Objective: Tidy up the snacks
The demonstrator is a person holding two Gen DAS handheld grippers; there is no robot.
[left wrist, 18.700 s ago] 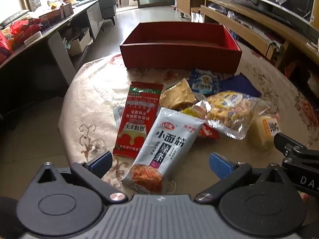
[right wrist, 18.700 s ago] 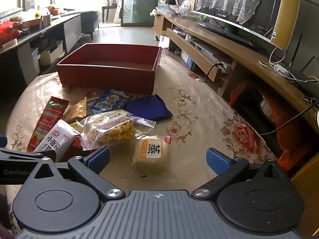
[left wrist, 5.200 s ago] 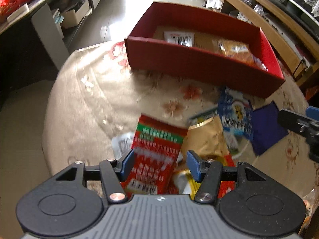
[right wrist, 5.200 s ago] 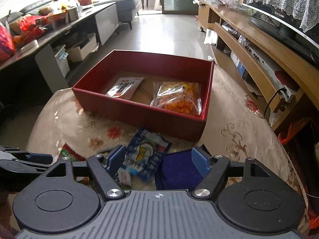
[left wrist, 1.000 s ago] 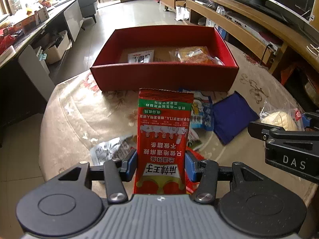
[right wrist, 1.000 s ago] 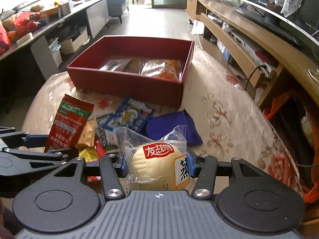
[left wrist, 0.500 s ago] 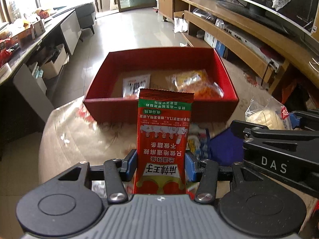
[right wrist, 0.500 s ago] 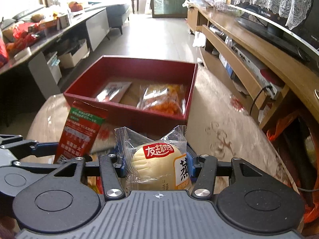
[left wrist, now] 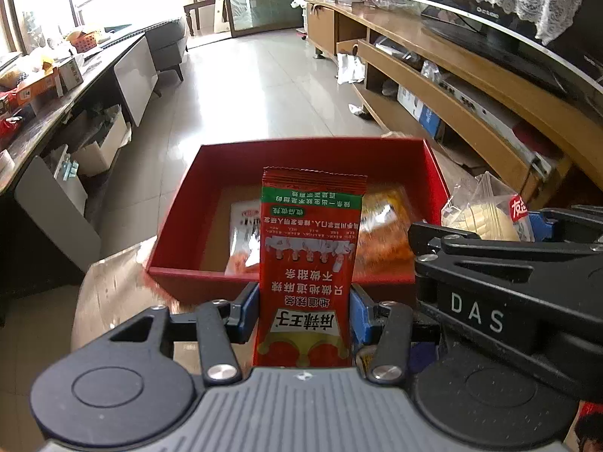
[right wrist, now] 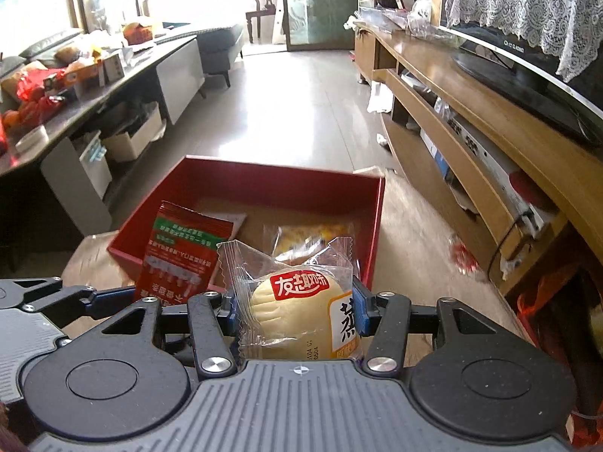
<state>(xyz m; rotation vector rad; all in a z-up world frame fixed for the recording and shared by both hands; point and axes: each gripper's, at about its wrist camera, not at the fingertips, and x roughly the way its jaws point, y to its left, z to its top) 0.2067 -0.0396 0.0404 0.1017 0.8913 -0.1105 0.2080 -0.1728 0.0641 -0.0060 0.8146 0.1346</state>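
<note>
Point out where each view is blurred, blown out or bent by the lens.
Left wrist view: the packets inside the red box are smeared, the window top left is blown out, the TV stand bows. Right wrist view: the tablecloth streaks, the window washes white; the bun packet stays sharp.

The worktop [left wrist: 113, 282] shows at the lower left of the left wrist view as a pale, shiny cloth with blurred red marks, and runs along the right of the right wrist view, where a faint scroll pattern and a red flower show. A red box [right wrist: 377, 218] stands on it, mid-frame in both views, open-topped, with packets lying on its brown bottom.
</note>
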